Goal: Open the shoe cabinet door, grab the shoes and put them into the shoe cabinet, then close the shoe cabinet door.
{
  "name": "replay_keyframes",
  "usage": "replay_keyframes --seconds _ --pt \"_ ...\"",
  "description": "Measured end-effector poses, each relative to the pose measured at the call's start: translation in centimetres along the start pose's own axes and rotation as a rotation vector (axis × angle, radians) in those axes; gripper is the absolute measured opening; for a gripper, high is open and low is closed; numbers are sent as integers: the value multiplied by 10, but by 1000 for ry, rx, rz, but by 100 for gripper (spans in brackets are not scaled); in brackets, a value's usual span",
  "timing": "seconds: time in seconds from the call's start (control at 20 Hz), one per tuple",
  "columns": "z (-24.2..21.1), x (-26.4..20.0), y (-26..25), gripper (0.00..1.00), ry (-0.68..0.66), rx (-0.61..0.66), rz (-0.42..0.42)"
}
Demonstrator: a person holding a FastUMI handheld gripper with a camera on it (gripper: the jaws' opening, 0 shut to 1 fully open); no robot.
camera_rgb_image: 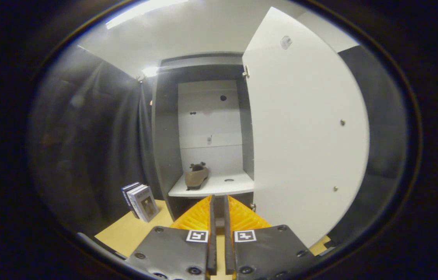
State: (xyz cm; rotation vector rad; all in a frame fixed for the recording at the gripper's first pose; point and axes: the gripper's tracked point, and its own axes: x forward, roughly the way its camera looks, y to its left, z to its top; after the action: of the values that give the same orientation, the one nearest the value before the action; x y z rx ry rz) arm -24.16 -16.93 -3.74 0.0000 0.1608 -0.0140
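A shoe cabinet [203, 128] stands straight ahead on a light wooden tabletop [133, 229], its tall white door [304, 128] swung wide open on hinges at the cabinet's right side, so the door's inner face takes up much of the space to the right. Inside, a white shelf [219, 186] sits low in the cabinet. One brown shoe [196, 177] rests on the left part of that shelf, near its front edge, its length running front to back. It looks already stowed, set to one side as if to leave the rest of the shelf free.

The gripper [219, 206] is nearest the camera, below the shelf's front edge and well short of the shoe. Its two fingers lie almost together with only a narrow slit between them, and nothing is held there; it reads as closed and empty.

To the left of the cabinet, near its lower corner, a few books [141, 200] stand upright on the tabletop, leaning slightly. Dark cloth hangs behind them.

Judging from this layout, the shoe is in place and the open door is what remains; the gripper would need to get to the far side of the door and push it shut.
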Motion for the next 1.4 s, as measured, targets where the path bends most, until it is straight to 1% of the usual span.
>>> replay_keyframes --seconds 0.05,0.1,0.25,0.35,0.55,0.7,1.0,1.15,1.3,1.4 --pt "-6 8 9 10 15 -1 5" --pt "-16 13 14 15 39 -9 2" --pt "-37 32 42 24 85 -3 24" --pt "-52 40 54 25 118 2 30" --pt "-95 64 73 34 220 -5 20" --pt "-132 77 76 41 299 -10 1" --pt "-236 93 83 41 490 -14 -4" --pt "-287 99 84 41 568 -40 -7" --pt "-336 97 88 41 647 -53 14" --pt "-359 92 84 41 677 -82 12"
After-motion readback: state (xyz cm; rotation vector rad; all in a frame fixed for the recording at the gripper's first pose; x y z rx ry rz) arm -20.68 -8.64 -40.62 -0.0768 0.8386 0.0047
